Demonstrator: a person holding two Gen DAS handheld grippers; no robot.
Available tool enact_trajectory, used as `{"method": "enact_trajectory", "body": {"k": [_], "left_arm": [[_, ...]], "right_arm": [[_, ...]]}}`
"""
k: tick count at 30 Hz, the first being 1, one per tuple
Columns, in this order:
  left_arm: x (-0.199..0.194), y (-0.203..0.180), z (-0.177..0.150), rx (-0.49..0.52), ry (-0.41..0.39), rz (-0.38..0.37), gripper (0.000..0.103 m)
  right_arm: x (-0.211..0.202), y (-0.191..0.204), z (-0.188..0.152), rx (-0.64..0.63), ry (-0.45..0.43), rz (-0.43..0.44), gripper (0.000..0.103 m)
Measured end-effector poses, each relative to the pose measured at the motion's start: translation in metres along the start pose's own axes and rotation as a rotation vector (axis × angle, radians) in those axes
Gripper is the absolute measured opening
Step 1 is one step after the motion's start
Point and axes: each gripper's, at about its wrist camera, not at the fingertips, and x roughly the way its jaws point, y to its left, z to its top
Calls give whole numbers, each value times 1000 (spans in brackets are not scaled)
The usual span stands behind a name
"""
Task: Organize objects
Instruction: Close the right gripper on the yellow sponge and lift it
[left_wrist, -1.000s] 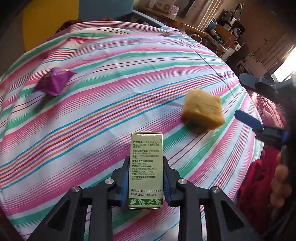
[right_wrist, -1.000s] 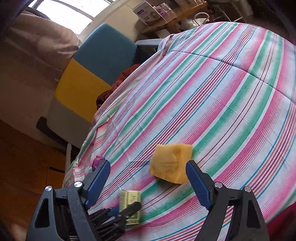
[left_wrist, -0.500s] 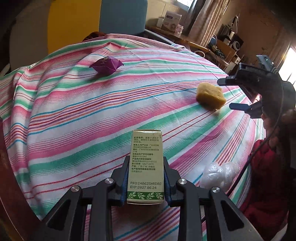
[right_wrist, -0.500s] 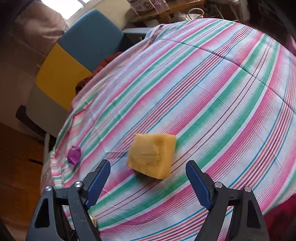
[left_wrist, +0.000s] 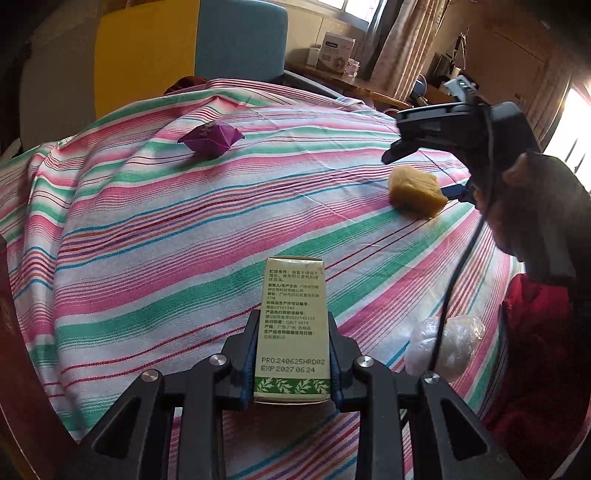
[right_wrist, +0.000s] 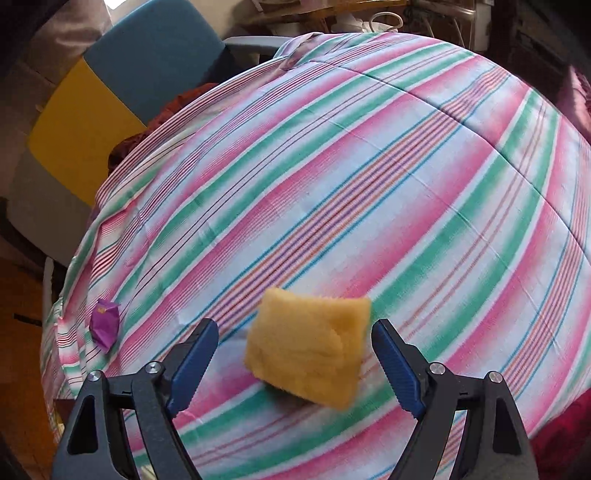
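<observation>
Left gripper (left_wrist: 293, 363): clamped tight on a small green-and-cream box (left_wrist: 293, 332), pads pressing both narrow sides; the box stands upright between them, printed text and a date line facing the camera, held over the near part of the striped cloth (left_wrist: 155, 236)

Right gripper (right_wrist: 295, 360): jaws wide apart and just been opening a touch further, blue pads either side of the yellow sponge (right_wrist: 308, 349) without touching it; in the left wrist view it (left_wrist: 424, 171) hangs over the sponge at the cloth's right edge, a hand (left_wrist: 543, 206) behind it

Yellow sponge (left_wrist: 415, 190): lying flat on the cloth by its right edge, squarely in the gap between the right jaws, a clear margin on each side; a little blurred in the right wrist view

Purple wrapper (left_wrist: 210, 138): a crumpled packet on the far part of the cloth, well apart from the sponge and the box; from the right wrist view it (right_wrist: 105, 323) sits close to the cloth's left edge

Clear plastic wad (left_wrist: 445, 347): crinkled and pale, at the near right edge of the cloth, a black cable crossing in front of it

Striped cloth (right_wrist: 369, 177): pink, green and white bands, draped over the whole surface

Background: a blue-and-yellow chair (left_wrist: 192, 48) stands beyond the far edge
</observation>
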Motion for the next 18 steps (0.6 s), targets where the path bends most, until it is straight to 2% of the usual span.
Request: {"method": "enact_trajectory", "body": {"k": [2,4,7,11,13,15,18], "left_arm": [[-1,-1,0,5,2,4,30],[-1,0,0,2,0,4,31],[-2,-1,-2,7,-11,13,31],[-1,1,-2,-3,-7,4,31],[-1,2,-1,-8,-3,2,31],[-1,0,-1,-5,1,12,31],[-1,-1,-1,-1,-1,20,31]], "right_arm": [[8,8,-2,-44,-3,-66,88],[9,16,-8,-122,-19,-150,66],[5,25,-22,-223,-20,-62,62],[7,55,-38,-355,-28,54,62],[1,71,-45,-432,-57,83,62],[3,81,-49,-478,-41,114,62],[10,80,-55,-501,-12,89,62]]}}
